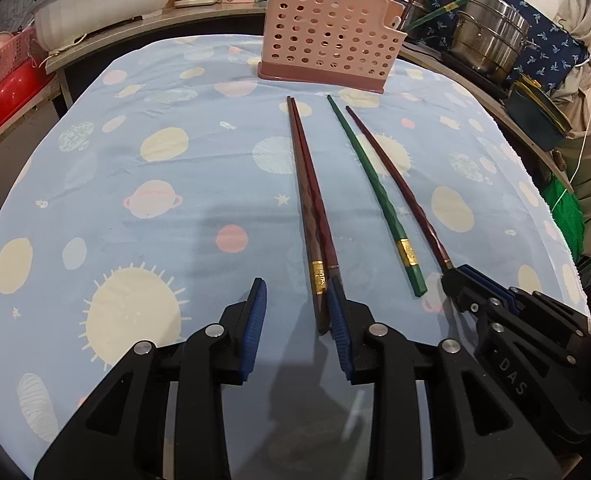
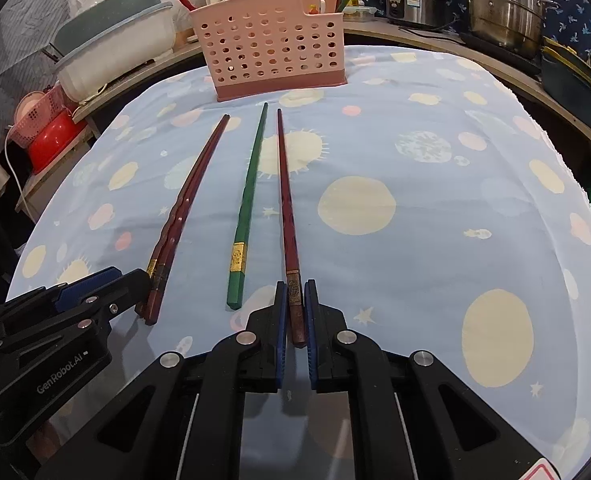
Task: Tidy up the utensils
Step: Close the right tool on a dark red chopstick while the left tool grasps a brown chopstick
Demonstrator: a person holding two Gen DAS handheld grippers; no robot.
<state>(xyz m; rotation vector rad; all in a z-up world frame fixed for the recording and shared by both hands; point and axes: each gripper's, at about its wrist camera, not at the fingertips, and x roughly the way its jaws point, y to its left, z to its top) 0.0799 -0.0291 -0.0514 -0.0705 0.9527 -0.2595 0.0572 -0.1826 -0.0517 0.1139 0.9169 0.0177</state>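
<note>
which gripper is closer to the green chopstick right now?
Too close to call. The green chopstick lies untouched between them: the right gripper, shut on the single dark red chopstick, is just to its right; the left gripper, at the dark red pair, just to its left.

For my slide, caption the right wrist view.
Right gripper shut on a dark red chopstick, beside a green chopstick, with the pink utensil holder ahead.

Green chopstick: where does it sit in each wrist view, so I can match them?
Left wrist: green chopstick right of centre, between the red pair and the single red one.
Right wrist: green chopstick left of centre.
Shared landmark: pink perforated holder beyond the tips.
</note>
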